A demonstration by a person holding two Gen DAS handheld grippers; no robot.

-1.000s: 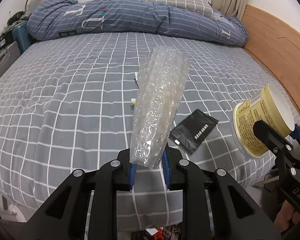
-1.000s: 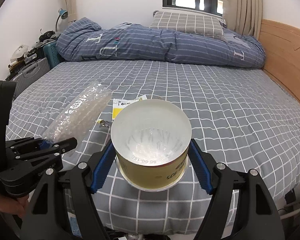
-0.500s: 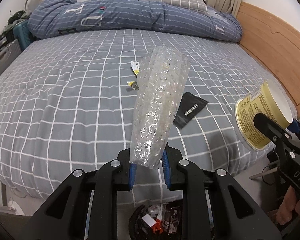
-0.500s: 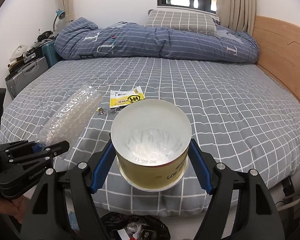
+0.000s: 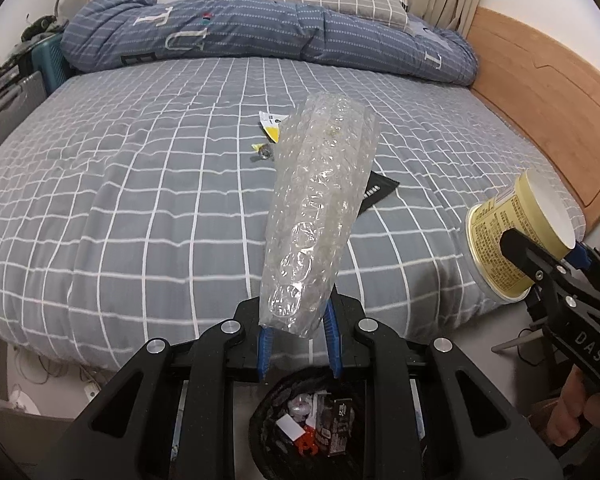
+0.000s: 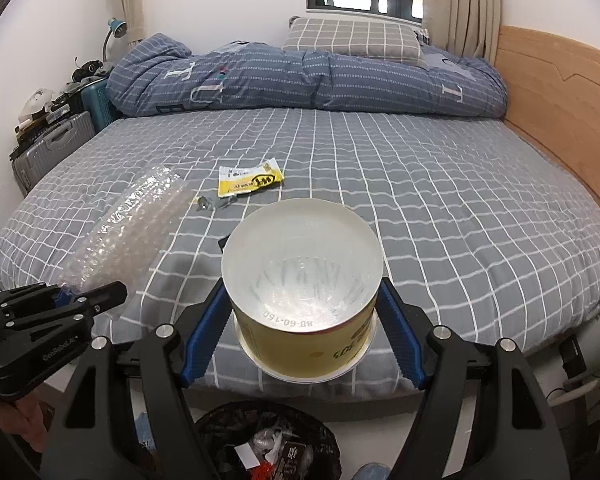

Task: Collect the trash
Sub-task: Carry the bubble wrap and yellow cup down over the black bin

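trash bin (image 6: 268,440) on floor below both grippers, black liner, litter inside | left gripper (image 5: 296,340) nearly closed, clamping bubble wrap (image 5: 320,216) by its lower end | right gripper (image 6: 304,340) wide, pads gripping yellow paper cup (image 6: 304,320), mouth facing away | bed (image 6: 440,200) beyond: black pouch (image 5: 380,192), foil scrap (image 6: 206,202), yellow sachet (image 6: 250,178)

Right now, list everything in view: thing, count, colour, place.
bubble wrap: 1, clear, in left hand-held gripper
paper cup: 1, yellow, in right hand-held gripper
snack wrapper: 1, yellow, on bed
black pouch: 1, black, on bed
small scrap: 1, on bed
trash bin: 1, black, on floor below
bed: 1, grey checked
duvet: 1, blue
pillow: 1, grey
suitcase: 1, grey
left hand-held gripper: 1, black
right hand-held gripper: 1, black
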